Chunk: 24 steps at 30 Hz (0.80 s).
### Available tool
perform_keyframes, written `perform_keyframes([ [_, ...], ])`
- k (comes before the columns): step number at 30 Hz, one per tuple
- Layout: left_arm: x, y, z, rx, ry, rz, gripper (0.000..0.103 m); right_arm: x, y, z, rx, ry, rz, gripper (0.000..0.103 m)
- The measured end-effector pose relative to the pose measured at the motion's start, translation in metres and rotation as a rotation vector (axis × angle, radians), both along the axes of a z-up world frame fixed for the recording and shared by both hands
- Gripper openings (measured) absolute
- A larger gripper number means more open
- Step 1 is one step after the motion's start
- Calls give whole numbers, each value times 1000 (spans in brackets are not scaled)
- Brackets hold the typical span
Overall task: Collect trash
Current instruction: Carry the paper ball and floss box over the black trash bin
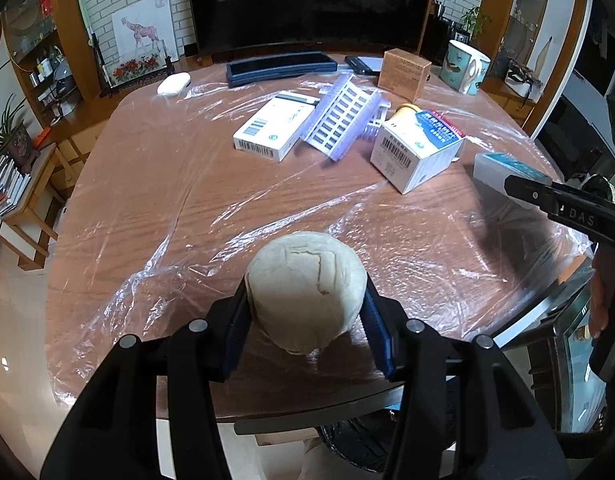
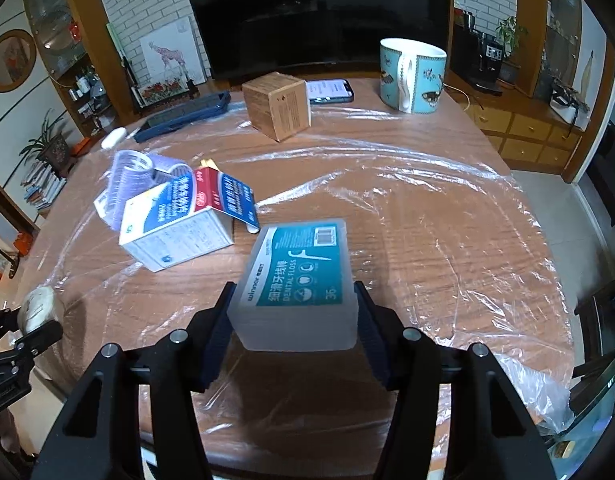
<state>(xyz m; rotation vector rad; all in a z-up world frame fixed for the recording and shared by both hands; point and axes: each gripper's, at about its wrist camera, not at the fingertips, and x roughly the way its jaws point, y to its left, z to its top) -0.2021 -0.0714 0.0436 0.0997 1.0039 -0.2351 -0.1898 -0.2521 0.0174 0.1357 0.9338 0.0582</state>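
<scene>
While tilted downward, both claws grip: left claw wad, right claw floss box.

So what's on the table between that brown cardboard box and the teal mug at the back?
A dark phone, screen lit, lies between the brown cardboard box and the teal mug; the right wrist view shows it best.

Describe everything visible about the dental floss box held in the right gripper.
The flat rectangular translucent plastic dental floss box has a teal label on top, printed with white Chinese text, "DENTAL FLOSS", a floss-pick drawing and a barcode at the far end. It looks closed and intact. The right gripper is shut on it, its blue pads pressing the two long sides near the near end. The box is tilted, appearing lifted off the wooden table covered in clear plastic film. Nothing else touches it.
</scene>
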Motion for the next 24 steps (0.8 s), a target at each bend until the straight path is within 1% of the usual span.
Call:
perform_keyframes([
  [5, -2, -3, 6, -4, -18, -4, 52, -7, 3, 4, -3, -17, 23, 56],
  [13, -11, -9, 18, -21, -42, -13, 52, -21, 2, 14, 26, -36, 39, 56],
  [24, -33, -23, 32, -32, -62, -59, 52, -68, 6, 29, 93, -38, 124, 56],
])
